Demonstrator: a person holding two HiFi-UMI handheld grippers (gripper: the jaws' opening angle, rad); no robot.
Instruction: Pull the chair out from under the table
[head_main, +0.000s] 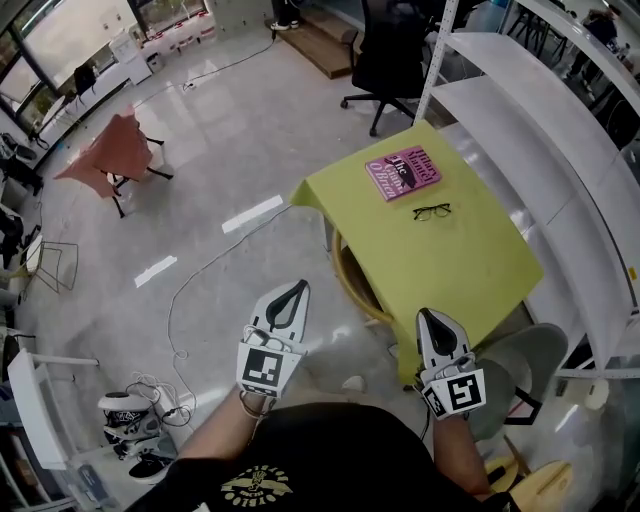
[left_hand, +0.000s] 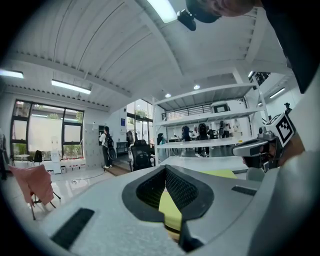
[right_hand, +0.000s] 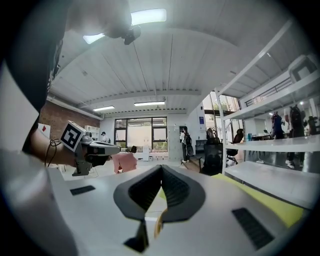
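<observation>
A wooden chair (head_main: 349, 281) with a curved back is tucked under the yellow-green table (head_main: 470, 265); only its back rim shows at the table's near-left edge. My left gripper (head_main: 299, 287) is shut and empty, hovering left of the chair back without touching it. My right gripper (head_main: 424, 314) is shut and empty too, over the table's near corner just right of the chair. In the left gripper view the shut jaws (left_hand: 166, 168) point at the table edge (left_hand: 172, 211). In the right gripper view the shut jaws (right_hand: 161, 168) frame a strip of the chair back (right_hand: 159, 223).
A pink book (head_main: 402, 171) and glasses (head_main: 432, 211) lie on the table. White shelving (head_main: 545, 135) runs along the right. A grey-green seat (head_main: 532, 362) stands by the table's near right. A cable (head_main: 196, 274) and shoes (head_main: 128, 418) lie on the floor at left.
</observation>
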